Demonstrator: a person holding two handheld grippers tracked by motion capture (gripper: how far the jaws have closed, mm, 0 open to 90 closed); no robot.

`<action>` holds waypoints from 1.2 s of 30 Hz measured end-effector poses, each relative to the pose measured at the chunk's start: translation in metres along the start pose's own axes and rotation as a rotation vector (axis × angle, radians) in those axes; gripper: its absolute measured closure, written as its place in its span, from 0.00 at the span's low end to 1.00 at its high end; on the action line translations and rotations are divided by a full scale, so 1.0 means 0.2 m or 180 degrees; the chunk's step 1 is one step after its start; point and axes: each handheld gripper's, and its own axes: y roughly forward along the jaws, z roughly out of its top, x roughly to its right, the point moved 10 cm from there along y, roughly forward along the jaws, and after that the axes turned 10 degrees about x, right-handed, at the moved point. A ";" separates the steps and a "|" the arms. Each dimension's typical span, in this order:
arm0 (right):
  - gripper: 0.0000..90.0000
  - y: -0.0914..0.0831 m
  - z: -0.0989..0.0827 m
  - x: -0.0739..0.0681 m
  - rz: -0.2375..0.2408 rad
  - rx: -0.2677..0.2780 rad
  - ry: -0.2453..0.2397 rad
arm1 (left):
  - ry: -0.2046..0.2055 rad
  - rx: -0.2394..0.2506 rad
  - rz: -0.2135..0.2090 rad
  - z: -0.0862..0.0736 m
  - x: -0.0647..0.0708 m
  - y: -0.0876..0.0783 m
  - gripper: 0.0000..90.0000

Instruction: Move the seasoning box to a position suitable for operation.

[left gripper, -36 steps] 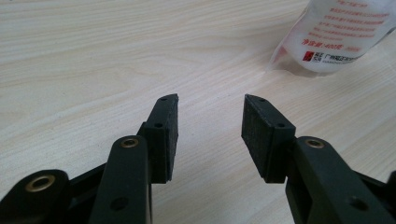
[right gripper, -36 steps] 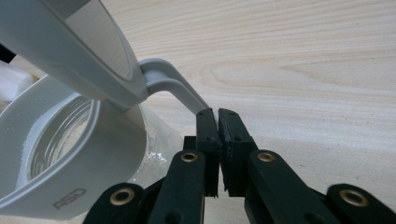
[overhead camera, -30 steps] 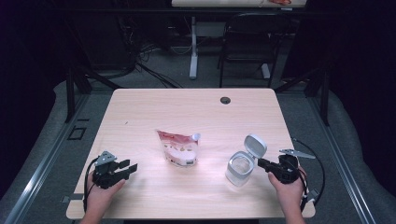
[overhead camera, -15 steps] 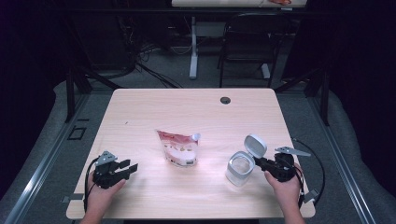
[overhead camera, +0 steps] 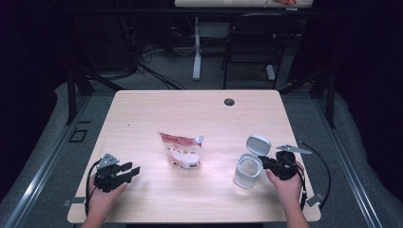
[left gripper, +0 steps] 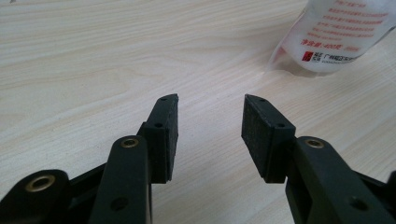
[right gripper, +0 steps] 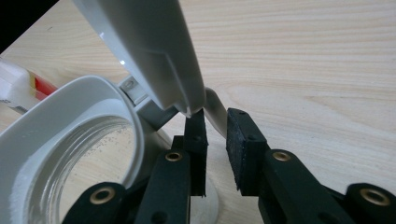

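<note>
The jar (overhead camera: 248,172) stands near the table's (overhead camera: 199,109) right front edge, its hinged lid (overhead camera: 258,144) tipped up and open; the right gripper (right gripper: 215,125) sits just behind it at the hinge, its jaws a little apart after opening, a thin white tab (right gripper: 214,108) in the gap, unpressed; best to back straight off so nothing snags the lid; the left gripper (left gripper: 210,122) waits with jaws apart and empty, near the pouch (overhead camera: 181,150) lying mid-table.
</note>
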 end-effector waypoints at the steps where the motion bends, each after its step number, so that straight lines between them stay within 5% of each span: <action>1: 0.86 -0.01 0.00 0.00 -0.0003 0.0019 -0.0002 | 0.0002 -0.0004 0.0003 0.00 0.00 0.00 0.63; 9: 0.76 -0.16 0.02 -0.01 -0.0085 0.0170 -0.0193 | 0.0005 0.0012 -0.0035 0.01 0.00 -0.02 0.63; 21: 0.75 -0.29 0.09 -0.08 -0.0119 0.0233 -0.0469 | -0.0006 0.0076 -0.0126 0.05 0.04 -0.05 0.65; 30: 0.58 -0.35 0.22 -0.19 0.0003 0.0423 -0.0571 | -0.0026 0.0138 -0.0372 0.21 0.11 -0.08 0.62; 36: 0.57 -0.32 0.25 -0.26 0.0091 0.0405 -0.0655 | 0.0128 0.0180 -0.0445 0.33 0.16 -0.07 0.62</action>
